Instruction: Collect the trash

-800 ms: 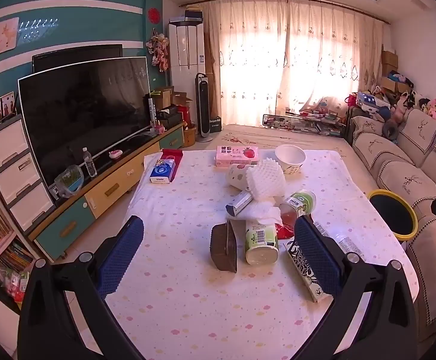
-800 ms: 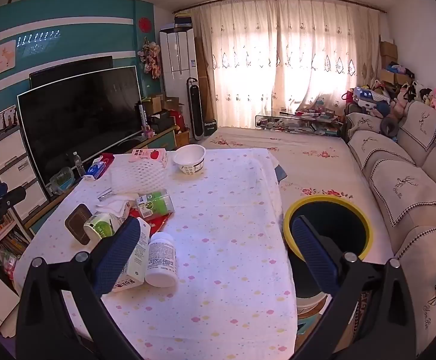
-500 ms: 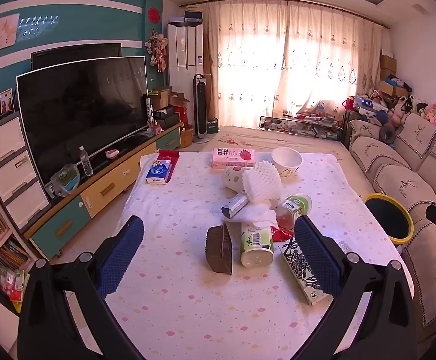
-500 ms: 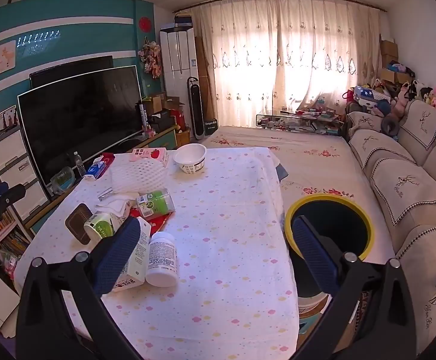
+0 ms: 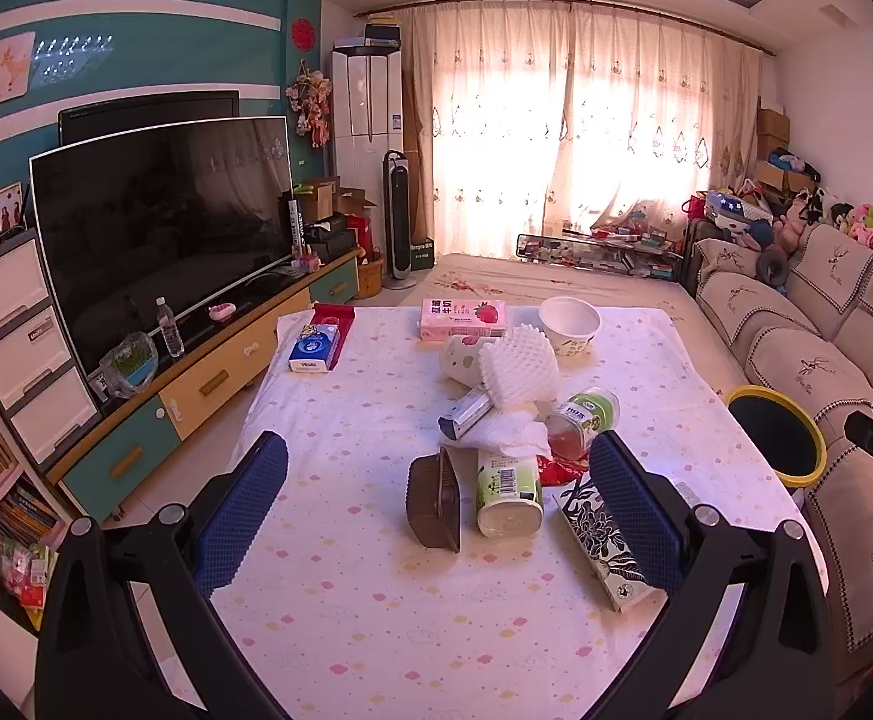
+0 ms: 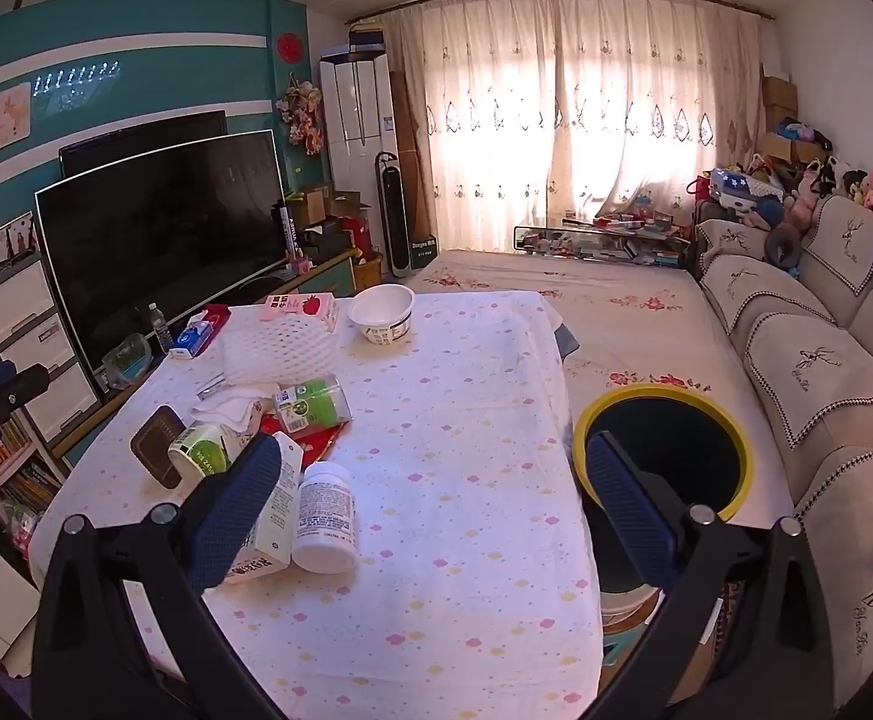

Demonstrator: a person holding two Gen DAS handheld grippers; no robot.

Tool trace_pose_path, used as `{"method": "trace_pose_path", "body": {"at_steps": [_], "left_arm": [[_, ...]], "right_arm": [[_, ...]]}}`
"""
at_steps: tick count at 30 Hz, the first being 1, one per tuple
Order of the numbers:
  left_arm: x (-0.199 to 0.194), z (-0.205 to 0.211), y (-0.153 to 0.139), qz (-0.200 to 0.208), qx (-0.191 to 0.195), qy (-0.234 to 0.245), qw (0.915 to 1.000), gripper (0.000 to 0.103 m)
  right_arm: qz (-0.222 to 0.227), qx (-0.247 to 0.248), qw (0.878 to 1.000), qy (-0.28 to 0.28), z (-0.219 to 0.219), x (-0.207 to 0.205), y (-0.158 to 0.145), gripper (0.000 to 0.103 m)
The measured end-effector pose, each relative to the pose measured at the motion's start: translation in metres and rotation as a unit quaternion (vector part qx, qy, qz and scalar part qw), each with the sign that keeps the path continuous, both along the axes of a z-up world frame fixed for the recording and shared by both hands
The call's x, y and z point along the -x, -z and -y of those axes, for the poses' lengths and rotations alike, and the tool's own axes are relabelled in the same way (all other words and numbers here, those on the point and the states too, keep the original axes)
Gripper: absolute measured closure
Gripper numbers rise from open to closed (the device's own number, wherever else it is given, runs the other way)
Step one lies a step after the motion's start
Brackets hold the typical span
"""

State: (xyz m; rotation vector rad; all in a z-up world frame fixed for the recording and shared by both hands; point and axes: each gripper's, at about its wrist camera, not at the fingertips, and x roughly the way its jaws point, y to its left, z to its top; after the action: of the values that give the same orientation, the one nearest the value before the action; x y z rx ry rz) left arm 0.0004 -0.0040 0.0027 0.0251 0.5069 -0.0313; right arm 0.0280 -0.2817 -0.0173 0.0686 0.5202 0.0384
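Right wrist view is showing a white bottle [image 6: 323, 519] lying on its side just beside the right gripper [image 6: 436, 504], its long axis running away from the spread, empty fingers (left gripper [image 5: 436, 510] equally wide). Bin [image 6: 664, 450] is waiting beside the cloth-covered surface [image 6: 466, 420].

trash pile [image 5: 508, 450] | mid-table, containers toppled | yellow-rimmed bin [image 6: 664, 450] | beside table

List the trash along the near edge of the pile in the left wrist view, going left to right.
brown tray → green-labelled cup → black-and-white patterned carton
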Motion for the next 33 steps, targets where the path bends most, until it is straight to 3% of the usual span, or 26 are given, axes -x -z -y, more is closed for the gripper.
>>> {"method": "trace_pose_path", "body": {"at_steps": [33], "left_arm": [[-0.002, 0.003, 0.005, -0.005, -0.007, 0.0, 1.0, 0.004]], "right_arm": [[-0.005, -0.007, 1.0, -0.003, -0.005, -0.001, 0.014, 0.006]]}}
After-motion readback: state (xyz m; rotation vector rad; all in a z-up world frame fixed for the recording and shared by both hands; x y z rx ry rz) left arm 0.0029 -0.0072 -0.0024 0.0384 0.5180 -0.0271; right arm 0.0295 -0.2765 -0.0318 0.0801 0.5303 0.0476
